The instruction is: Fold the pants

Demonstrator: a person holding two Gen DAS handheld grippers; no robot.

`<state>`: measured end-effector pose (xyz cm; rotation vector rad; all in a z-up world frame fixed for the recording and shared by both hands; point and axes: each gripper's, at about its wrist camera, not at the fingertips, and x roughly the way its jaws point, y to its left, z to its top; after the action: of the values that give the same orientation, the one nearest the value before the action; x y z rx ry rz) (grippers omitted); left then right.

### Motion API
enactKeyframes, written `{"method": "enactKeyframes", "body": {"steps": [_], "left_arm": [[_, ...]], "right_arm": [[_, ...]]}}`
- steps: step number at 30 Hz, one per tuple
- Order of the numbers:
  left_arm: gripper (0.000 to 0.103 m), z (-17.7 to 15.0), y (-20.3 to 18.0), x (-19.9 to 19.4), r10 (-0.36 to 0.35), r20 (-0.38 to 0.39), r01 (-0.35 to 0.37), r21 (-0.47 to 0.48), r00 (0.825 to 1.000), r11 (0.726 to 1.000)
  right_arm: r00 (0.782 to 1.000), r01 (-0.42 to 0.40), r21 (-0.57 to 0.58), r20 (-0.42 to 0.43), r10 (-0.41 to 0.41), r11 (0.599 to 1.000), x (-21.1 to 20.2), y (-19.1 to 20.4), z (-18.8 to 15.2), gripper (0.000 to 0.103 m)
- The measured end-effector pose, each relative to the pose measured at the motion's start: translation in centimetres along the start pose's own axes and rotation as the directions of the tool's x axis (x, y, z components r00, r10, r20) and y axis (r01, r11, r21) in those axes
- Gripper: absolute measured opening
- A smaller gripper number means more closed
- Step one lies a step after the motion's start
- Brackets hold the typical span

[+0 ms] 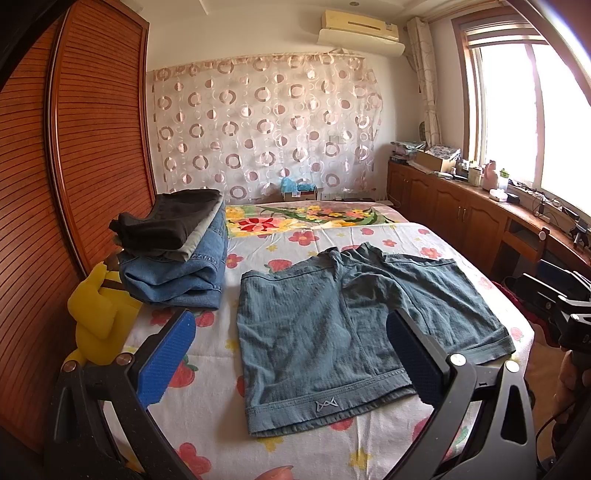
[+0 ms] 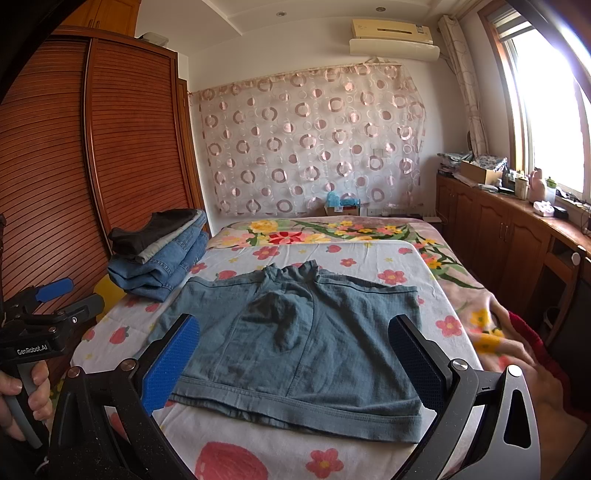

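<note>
1. The left gripper [image 1: 291, 354] hangs above the near edge of the bed with its blue-padded fingers [image 1: 166, 358] spread wide and nothing between them.
2. The right gripper [image 2: 295, 362] is likewise released, its jaws wide apart and empty, held over the near end of the garment.
3. In the right wrist view the left gripper [image 2: 55, 291] shows at the far left, gripped by the person's left hand [image 2: 26, 395] around its handle.
4. The pants [image 1: 343, 332], a pair of grey-blue shorts, lie spread flat on the bed, waistband nearest the cameras, both short legs pointing towards the far wall, unfolded.
5. A small logo sits on the waistband [image 1: 325, 406], seen in the left wrist view.
6. Beneath them is a white sheet [image 1: 207, 413] printed with red flowers and strawberries, covering the near part of the bed.
7. Left of the shorts, apart from them, stands a pile of folded clothes [image 1: 177, 251]: blue denim at the bottom, a pale grey piece, black on top.
8. A yellow soft toy [image 1: 99, 314] sits at the bed's left edge, just beside the pile.
9. A slatted wooden wardrobe [image 1: 92, 147] rises on the left.
10. A circle-patterned curtain [image 1: 266, 125] covers the far wall, with an air conditioner [image 1: 362, 29] above it.
11. Wooden cabinets [image 1: 461, 210] run under the bright window [image 1: 535, 110] on the right.
</note>
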<state>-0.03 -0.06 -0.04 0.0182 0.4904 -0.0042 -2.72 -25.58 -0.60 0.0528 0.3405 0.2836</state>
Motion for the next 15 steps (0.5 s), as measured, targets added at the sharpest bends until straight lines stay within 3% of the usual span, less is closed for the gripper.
{"method": "enactKeyframes", "body": {"steps": [15], "left_arm": [[0.103,0.16,-0.27,-0.22,-0.001,0.001,0.001,0.001,1.000,1.000]], "right_arm": [[1.000,0.000,-0.001,0.000,0.000,1.000,-0.03,0.11,-0.04,0.102]]}}
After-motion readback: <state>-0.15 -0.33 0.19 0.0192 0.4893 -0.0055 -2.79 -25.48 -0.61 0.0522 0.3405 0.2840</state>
